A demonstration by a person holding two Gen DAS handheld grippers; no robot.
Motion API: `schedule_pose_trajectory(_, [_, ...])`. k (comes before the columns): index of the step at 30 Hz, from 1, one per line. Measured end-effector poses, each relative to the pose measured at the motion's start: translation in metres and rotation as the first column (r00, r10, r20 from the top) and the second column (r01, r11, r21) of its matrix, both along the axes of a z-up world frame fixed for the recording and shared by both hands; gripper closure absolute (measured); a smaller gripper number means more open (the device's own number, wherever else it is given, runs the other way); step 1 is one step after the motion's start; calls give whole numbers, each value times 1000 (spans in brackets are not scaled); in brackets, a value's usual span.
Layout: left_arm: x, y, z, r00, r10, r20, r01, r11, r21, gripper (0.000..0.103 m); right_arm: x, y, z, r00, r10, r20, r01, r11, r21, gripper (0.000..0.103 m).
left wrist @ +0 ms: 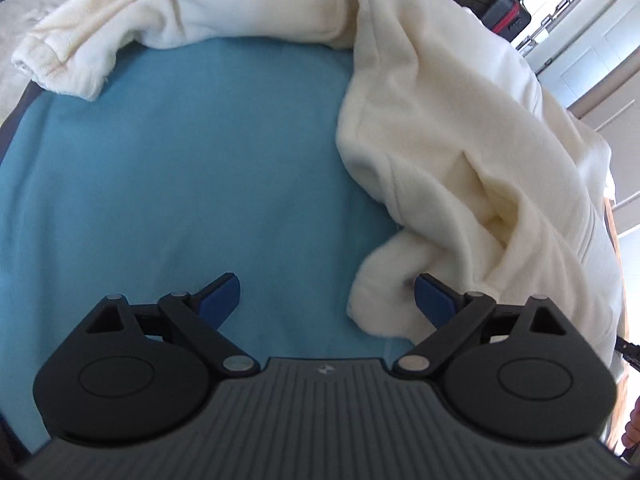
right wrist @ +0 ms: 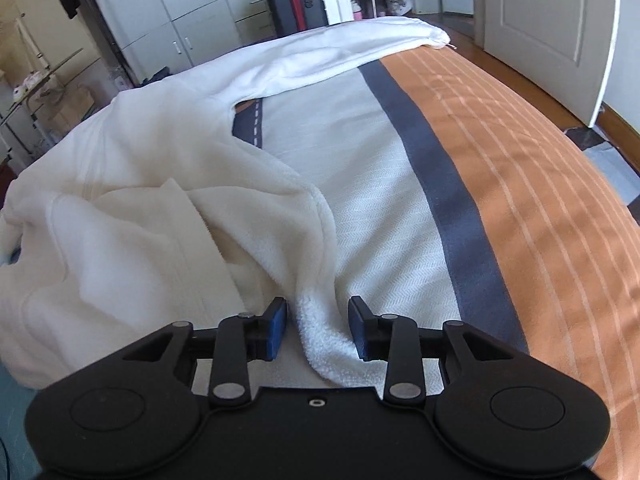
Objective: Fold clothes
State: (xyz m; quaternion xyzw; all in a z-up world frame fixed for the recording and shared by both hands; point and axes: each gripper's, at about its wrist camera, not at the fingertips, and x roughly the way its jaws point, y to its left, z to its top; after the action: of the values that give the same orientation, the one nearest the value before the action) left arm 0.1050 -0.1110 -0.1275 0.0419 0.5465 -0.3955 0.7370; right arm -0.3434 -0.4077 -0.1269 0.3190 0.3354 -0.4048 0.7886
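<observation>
Only our left view shows the blue sheet point(left wrist: 180, 184); our right view shows an orange striped bedspread point(right wrist: 520, 184). The left gripper point(left wrist: 327, 295) gapes wide and the right gripper point(right wrist: 318, 328) half-open, each straddling the fleecy cream garment's point(left wrist: 460, 128) hem unpinched.

A cream fleece garment point(right wrist: 132, 184) sprawls across the striped bed point(right wrist: 500, 184).

home bedrm: bed point(right wrist: 520, 200), wardrobes point(right wrist: 192, 12), suitcase point(right wrist: 296, 4).

A blue blanket point(left wrist: 180, 168) covers the striped bedspread point(right wrist: 500, 184); a black suitcase point(right wrist: 296, 4) stands by white cabinets point(right wrist: 180, 8).
</observation>
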Motion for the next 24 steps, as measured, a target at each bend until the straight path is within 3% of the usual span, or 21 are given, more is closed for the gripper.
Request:
schedule_pose_trajectory(6, [-16,-14,2,986,-47,158,52,998,-27,8,-28,4,5,998,22,63,-23,1000,7,50])
schedule_pose_trajectory(9, [-18,-22,-8,995,-64,78,68,996,-50,10,-39,6,-1,998,10,68,-12,999,33,45])
schedule_pose_trajectory(10, [-22,-22,-10,995,-49,86,54,997,-55,12,-44,9,-3,995,8,100,-13,999,49,44])
schedule_pose_trajectory(11, [-30,-25,-6,985,-79,151,85,996,-35,19,-48,11,-6,991,7,130,-15,998,64,44])
schedule_pose_trajectory(13, [-48,-30,1,951,-140,275,143,990,7,77,-51,14,-12,983,8,182,-23,997,79,44])
schedule_pose_trajectory(14, [-57,-31,8,931,-165,326,171,985,13,90,-51,15,-13,982,11,188,-25,997,70,43])
schedule_pose_trajectory(16, [-74,-32,23,883,-173,437,180,983,27,92,-47,17,-12,982,37,186,-45,998,40,48])
schedule_pose_trajectory(17, [-84,-33,32,834,-165,527,168,985,43,92,-44,18,-11,981,60,186,-65,998,22,58])
schedule_pose_trajectory(19, [-108,-35,46,681,-163,714,133,986,99,92,-41,21,-9,978,90,186,-92,996,1,60])
schedule_pose_trajectory(20, [-117,-36,52,628,-160,762,128,987,101,92,-40,21,-9,979,96,181,-96,995,-7,59])
schedule_pose_trajectory(22, [-123,-30,64,624,-128,771,142,989,50,92,-37,23,-7,980,105,172,-103,994,-21,57])
schedule_pose_trajectory(24, [-120,-24,72,651,-100,753,141,990,10,92,-36,22,-9,982,85,171,-84,996,-12,54])
